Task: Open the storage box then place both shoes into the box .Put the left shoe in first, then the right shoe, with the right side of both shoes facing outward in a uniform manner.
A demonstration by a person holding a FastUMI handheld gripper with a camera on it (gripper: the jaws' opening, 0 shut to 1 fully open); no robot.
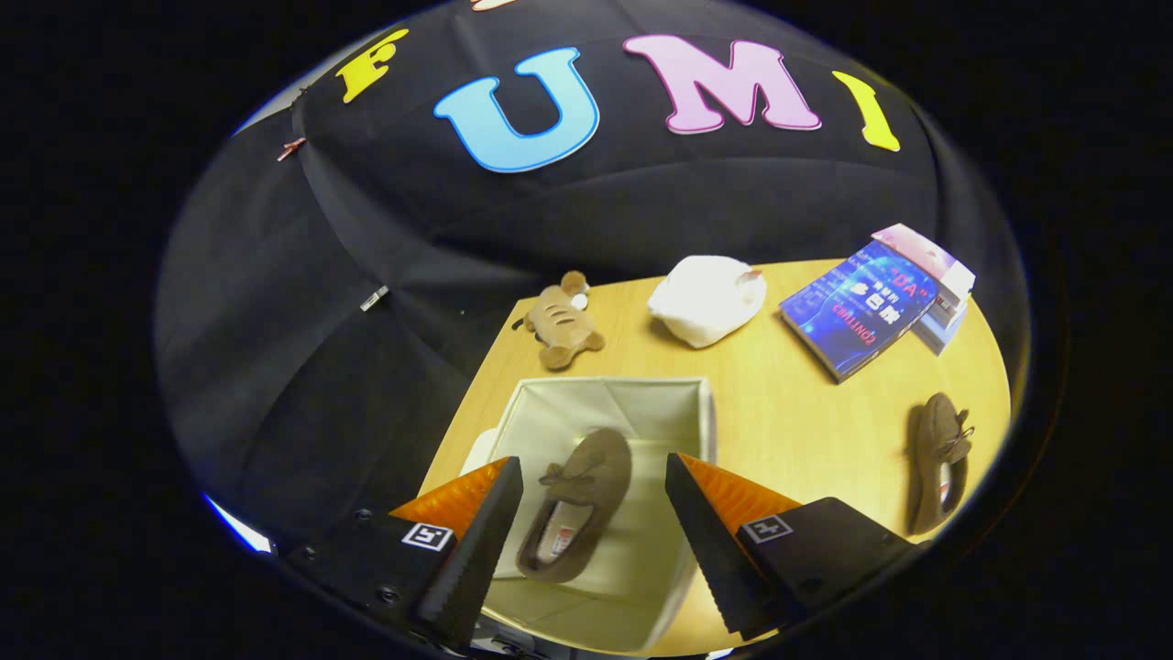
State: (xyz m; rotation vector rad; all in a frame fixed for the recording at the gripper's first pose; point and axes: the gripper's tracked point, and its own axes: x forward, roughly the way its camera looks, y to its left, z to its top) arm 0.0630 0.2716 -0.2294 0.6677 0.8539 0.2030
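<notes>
An open white fabric storage box (pixel 674 403) stands on the wooden table just ahead of me. One brown moccasin shoe (pixel 582 502) lies on the box floor, seen between my fingers and below them. A second brown shoe (pixel 939 458) lies on the table to the right of the box. My gripper (pixel 594 477) hovers above the box, open, its fingers apart and touching nothing.
Beyond the box, a small brown plush toy (pixel 561 319) and a white plush item (pixel 707 298) sit on the table (pixel 806 412). Farther right, a blue book (pixel 860 307) leans on a small white box (pixel 944 280). The table's left edge runs close beside the storage box.
</notes>
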